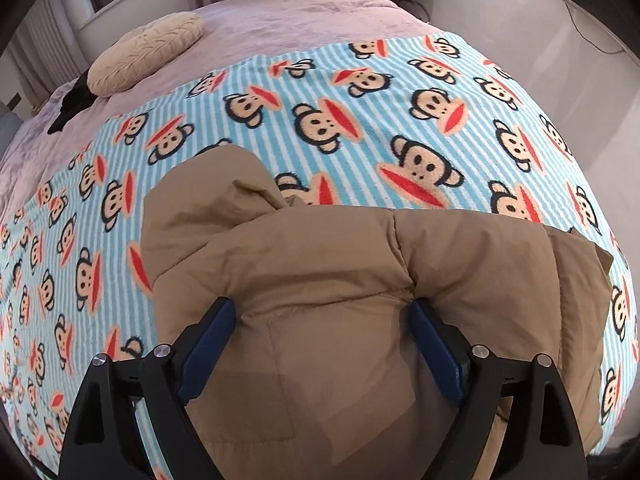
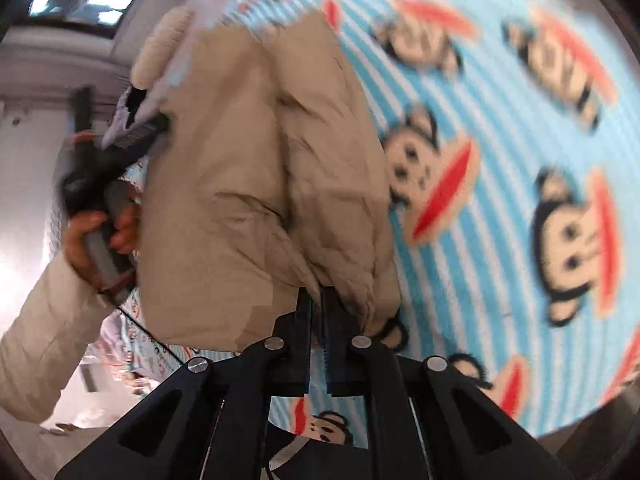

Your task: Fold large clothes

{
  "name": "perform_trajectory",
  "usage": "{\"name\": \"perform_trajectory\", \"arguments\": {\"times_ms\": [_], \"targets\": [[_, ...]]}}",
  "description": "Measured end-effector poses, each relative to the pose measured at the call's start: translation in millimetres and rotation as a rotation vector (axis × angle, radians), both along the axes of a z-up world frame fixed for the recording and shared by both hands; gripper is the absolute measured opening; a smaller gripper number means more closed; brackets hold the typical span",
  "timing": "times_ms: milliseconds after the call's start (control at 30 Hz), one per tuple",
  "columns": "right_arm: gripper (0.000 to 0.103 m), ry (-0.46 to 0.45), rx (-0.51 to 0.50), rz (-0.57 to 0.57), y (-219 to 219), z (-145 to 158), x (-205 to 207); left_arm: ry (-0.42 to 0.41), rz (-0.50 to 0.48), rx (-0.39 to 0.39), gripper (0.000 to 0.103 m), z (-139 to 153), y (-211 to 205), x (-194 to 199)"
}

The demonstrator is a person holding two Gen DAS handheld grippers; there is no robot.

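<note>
A tan padded jacket [image 1: 320, 280] lies bunched on a bed, on a blue-and-white striped blanket [image 1: 360, 120] printed with monkey faces. Its fabric is matte and puffy, with stitched quilt seams and deep creases. One rounded part, perhaps a hood or sleeve, folds up and over at the far left edge. In the right wrist view, a gathered edge of the jacket [image 2: 260, 160] is lifted and wrinkled.

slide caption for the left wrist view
Open left gripper over a tan puffer jacket on a monkey-print blanket.
</note>
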State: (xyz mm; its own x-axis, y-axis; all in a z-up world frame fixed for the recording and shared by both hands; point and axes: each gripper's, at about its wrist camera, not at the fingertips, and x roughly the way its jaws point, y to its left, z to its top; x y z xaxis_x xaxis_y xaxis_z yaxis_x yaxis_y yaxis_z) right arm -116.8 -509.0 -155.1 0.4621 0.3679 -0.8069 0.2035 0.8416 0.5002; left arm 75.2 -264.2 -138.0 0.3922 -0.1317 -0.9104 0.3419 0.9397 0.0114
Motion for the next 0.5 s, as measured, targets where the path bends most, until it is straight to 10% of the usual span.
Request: {"name": "perform_trajectory", "arguments": {"times_ms": [133, 200, 267, 500], "targets": [[0.009, -0.092, -0.031, 0.011, 8, 36, 19, 0.018, 0.026, 0.003, 0.089, 13, 9, -5], [0.039, -0.105, -0.041, 0.025, 16, 44, 37, 0.02, 0.029, 0.003, 0.089, 21, 15, -11], [0.047, -0.103, -0.085, 0.026, 23, 41, 54, 0.024, 0.032, 0.015, 0.089, 29, 21, -18], [0.03, 0.025, -0.199, 0.029, 40, 13, 103, 0.047, 0.066, 0.044, 0.089, 45, 47, -41]]}}
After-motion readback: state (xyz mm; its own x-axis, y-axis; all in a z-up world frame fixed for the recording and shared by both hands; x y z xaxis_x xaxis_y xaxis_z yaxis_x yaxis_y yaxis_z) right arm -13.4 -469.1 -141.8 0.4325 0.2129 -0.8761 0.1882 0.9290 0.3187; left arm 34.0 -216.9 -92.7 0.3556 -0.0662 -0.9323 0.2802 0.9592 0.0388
